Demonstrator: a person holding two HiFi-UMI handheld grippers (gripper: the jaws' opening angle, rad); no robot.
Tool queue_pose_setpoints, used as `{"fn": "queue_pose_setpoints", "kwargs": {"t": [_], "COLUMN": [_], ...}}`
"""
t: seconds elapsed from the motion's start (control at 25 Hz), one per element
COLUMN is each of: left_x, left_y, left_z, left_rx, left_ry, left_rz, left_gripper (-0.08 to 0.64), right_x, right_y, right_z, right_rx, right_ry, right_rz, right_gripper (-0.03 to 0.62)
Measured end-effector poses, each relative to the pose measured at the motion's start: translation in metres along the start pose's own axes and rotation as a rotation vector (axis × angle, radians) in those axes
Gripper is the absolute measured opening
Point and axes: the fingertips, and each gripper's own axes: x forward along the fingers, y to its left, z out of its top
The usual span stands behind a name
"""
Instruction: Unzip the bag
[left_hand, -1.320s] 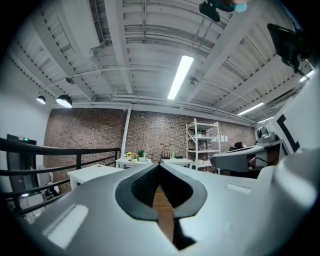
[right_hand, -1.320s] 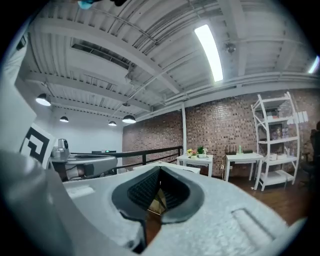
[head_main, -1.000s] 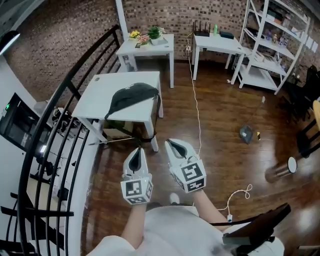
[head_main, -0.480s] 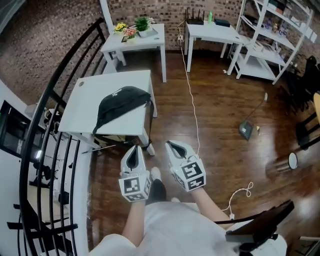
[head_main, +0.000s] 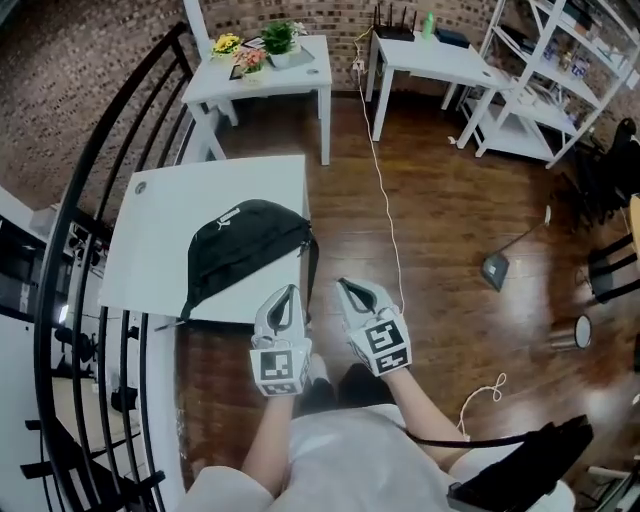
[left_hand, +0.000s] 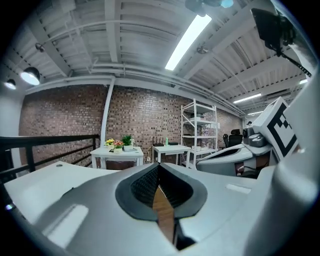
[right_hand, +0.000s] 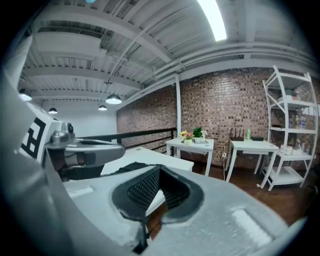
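A black bag lies on a white table, with its strap hanging over the table's near right edge. My left gripper is shut and empty, its tip just over the table's near edge, close to the bag's near end. The right gripper is also shut and empty, over the floor just right of the bag. In the right gripper view the bag shows as a dark strip on the table, behind the closed jaws of the right gripper. The left gripper view shows only its closed jaws and the room beyond.
A black railing curves along the table's left side. Farther back stand a white table with flowers, another white table and white shelves. A white cable runs over the wooden floor. A dark chair is at the lower right.
The person has stepped toward the table. The bag and table now lie much closer, and both gripper tips have reached the table's near edge. Both jaws stayed shut.
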Motion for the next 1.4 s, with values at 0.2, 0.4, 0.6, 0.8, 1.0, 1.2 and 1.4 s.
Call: {"fn": "queue_pose_setpoints", "kwargs": {"t": [0.2,0.4,0.6,0.8,1.0,1.2,1.4], "left_x": [0.066,0.111,0.142,0.158,0.155,0.152,0.156], "left_y": [0.027,0.051,0.065,0.071,0.077,0.082,0.080], "left_z": [-0.059,-0.112,-0.144,-0.164,-0.182,-0.192,-0.199], "left_rx": [-0.036,-0.053,-0.064,-0.067,-0.061,-0.047,-0.040], "left_ry": [0.137,0.243,0.308,0.364,0.407,0.460,0.502], "left_rz": [-0.010,0.034,0.062,0.079,0.093,0.100,0.084], "left_gripper": [0.007,0.008,0.008,0.008,0.027,0.109,0.170], "right_x": [0.081,0.152,0.207,0.258,0.289,0.278,0.263], "right_y": [-0.041,-0.069,-0.081,-0.088,-0.082,-0.079,-0.078], "right_z": [-0.055,-0.114,-0.160,-0.193,-0.221,-0.209,-0.170], "right_rx": [0.012,0.007,-0.036,-0.153,-0.250,-0.191,-0.112], "right_ry": [0.124,0.225,0.307,0.320,0.339,0.357,0.384], "right_rz": [0.029,0.090,0.146,0.169,0.223,0.301,0.322], "right_gripper": [-0.012,-0.012,0.064,0.117,0.093,0.020,0.012]}}
